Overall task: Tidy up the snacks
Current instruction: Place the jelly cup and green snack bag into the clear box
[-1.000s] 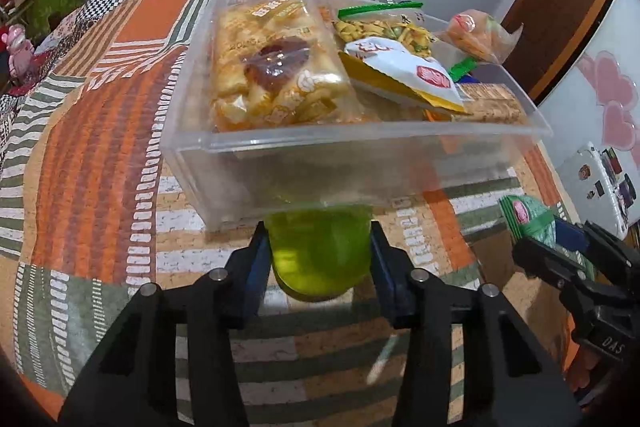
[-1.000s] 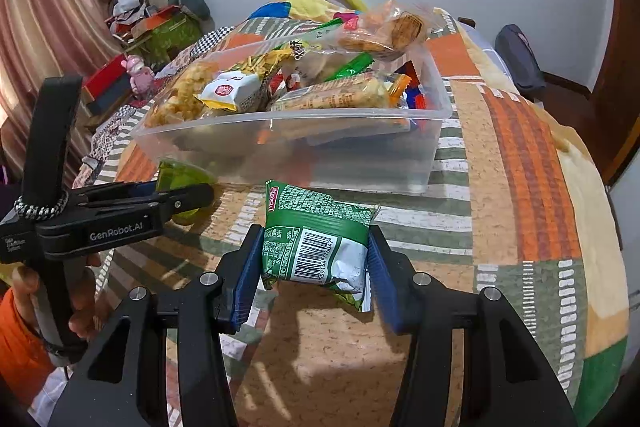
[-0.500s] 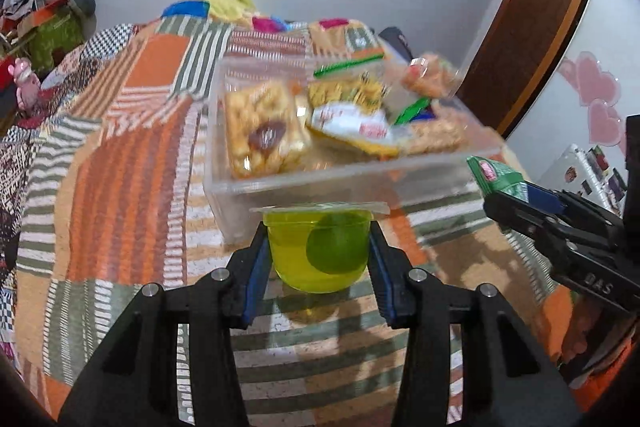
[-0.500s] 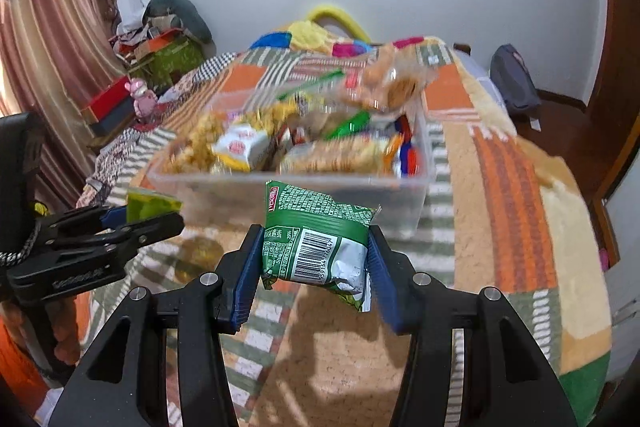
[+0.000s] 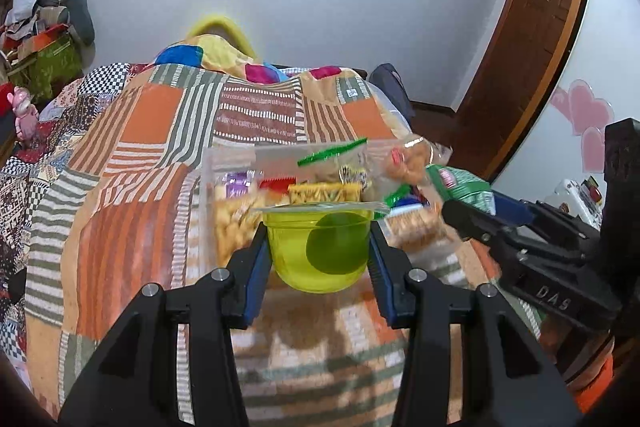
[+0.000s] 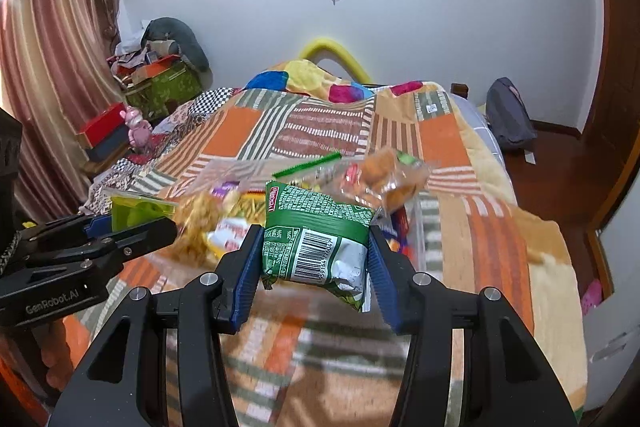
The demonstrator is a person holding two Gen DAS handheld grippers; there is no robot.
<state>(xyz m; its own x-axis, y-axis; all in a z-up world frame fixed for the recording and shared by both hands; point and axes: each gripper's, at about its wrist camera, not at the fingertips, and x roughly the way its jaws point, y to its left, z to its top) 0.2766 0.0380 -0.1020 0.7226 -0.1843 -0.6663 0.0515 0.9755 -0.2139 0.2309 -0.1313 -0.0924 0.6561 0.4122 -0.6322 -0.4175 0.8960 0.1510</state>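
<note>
- Left gripper [image 5: 318,253] pinching yellow-green jelly cup [image 5: 318,251] by its sides, upright, raised over the quilt [image 5: 132,227], near edge of clear snack bin [image 5: 208,179] just beyond; probably bound for the bin.
- Right gripper [image 6: 314,255] clamped on green snack packet [image 6: 316,231], barcode facing near, likewise lifted.
- Readable: "GenRobot.AI", "DAS" on gripper bodies; red packet logo illegible.

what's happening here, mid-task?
A person is sorting snacks on a quilted bed. The left hand-held gripper is shut on a yellow-green jelly cup; the right hand-held gripper is shut on a green snack packet. Both are held up in front of a clear plastic bin already full of snack bags. Neither item is in the bin yet.
</note>
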